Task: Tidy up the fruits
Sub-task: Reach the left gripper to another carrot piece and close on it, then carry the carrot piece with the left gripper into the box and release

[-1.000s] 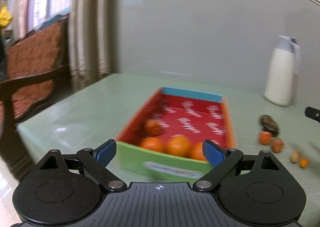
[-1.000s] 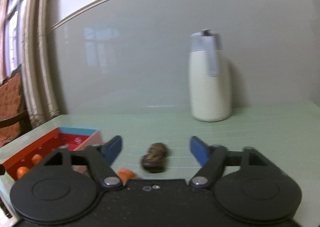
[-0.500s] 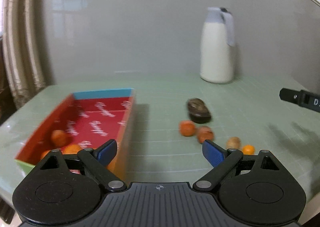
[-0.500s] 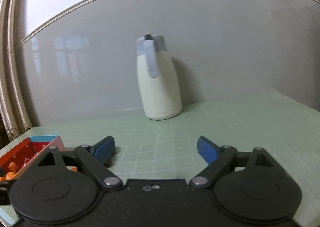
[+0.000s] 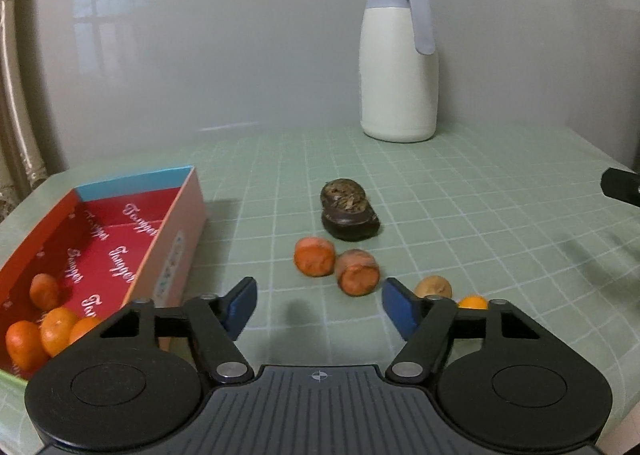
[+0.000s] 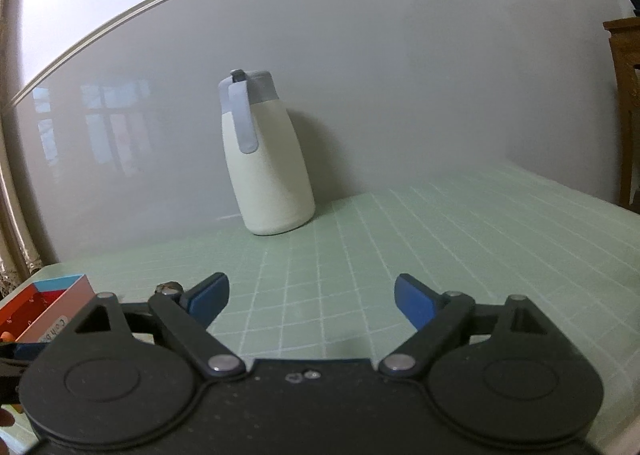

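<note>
In the left wrist view, a red box (image 5: 176,223) with a blue end wall sits on the left and holds several oranges (image 5: 44,329). Loose on the green mat lie two orange fruits (image 5: 314,256) (image 5: 357,271), a dark brown fruit (image 5: 348,211), a tan fruit (image 5: 433,287) and a small orange one (image 5: 472,301). My left gripper (image 5: 318,305) is open and empty, just short of the loose fruits. My right gripper (image 6: 310,301) is open and empty over bare mat; the box corner (image 6: 60,295) shows at its left.
A white jug with a grey lid and handle (image 5: 398,55) stands at the back by the wall, also in the right wrist view (image 6: 266,159). The green gridded mat (image 5: 480,215) covers the table. Wooden furniture (image 6: 626,103) stands at the far right.
My left gripper has swung right from over the box towards the loose fruits. My right gripper has swung right too, away from the dark fruit, now facing bare mat and the jug.
</note>
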`<state>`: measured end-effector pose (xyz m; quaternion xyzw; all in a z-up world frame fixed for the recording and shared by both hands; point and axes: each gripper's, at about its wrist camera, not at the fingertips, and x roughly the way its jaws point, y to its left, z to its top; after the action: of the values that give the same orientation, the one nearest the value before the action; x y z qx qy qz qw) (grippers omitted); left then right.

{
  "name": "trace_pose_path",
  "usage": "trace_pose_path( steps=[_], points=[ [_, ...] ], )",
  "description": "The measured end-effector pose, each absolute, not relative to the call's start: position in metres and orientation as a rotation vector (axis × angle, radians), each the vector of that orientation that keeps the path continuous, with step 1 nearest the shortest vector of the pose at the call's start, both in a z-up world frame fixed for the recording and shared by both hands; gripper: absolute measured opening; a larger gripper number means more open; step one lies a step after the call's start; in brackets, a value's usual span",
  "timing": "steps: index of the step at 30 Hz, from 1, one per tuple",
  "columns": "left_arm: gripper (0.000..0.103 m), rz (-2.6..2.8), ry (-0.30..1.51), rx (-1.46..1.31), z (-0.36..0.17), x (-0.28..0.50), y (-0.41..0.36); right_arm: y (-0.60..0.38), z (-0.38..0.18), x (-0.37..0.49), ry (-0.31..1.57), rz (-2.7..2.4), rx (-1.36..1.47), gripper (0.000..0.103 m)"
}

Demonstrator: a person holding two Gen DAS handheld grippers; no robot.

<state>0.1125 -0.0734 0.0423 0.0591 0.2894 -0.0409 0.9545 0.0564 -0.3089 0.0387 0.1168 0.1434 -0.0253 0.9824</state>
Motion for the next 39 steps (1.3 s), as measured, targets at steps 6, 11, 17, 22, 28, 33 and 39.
trace_pose_path(
  steps=[6, 11, 17, 22, 28, 33, 39],
  points=[
    [0.060, -0.104, 0.614, 0.104, 0.035, 0.127, -0.080, -0.313, 0.039, 0.054, 0.285, -0.061, 0.236, 0.090],
    [0.059, -0.114, 0.619, 0.101, 0.033, 0.132, -0.084, -0.317, 0.040, 0.050, 0.260, -0.131, 0.221, 0.090],
    [0.041, -0.130, 0.651, 0.080, 0.026, 0.144, -0.088, -0.329, 0.035, 0.048, 0.271, -0.153, 0.250, 0.090],
    [0.041, -0.129, 0.660, 0.067, 0.021, 0.148, -0.091, -0.334, 0.033, 0.047, 0.279, -0.149, 0.252, 0.090],
    [0.041, -0.131, 0.657, 0.072, 0.018, 0.154, -0.096, -0.335, 0.033, 0.051, 0.284, -0.149, 0.249, 0.090],
    [0.035, -0.133, 0.648, 0.066, 0.017, 0.154, -0.098, -0.338, 0.031, 0.054, 0.291, -0.152, 0.256, 0.090],
    [0.031, -0.143, 0.643, 0.061, 0.017, 0.153, -0.098, -0.334, 0.031, 0.057, 0.296, -0.143, 0.252, 0.090]
  ],
)
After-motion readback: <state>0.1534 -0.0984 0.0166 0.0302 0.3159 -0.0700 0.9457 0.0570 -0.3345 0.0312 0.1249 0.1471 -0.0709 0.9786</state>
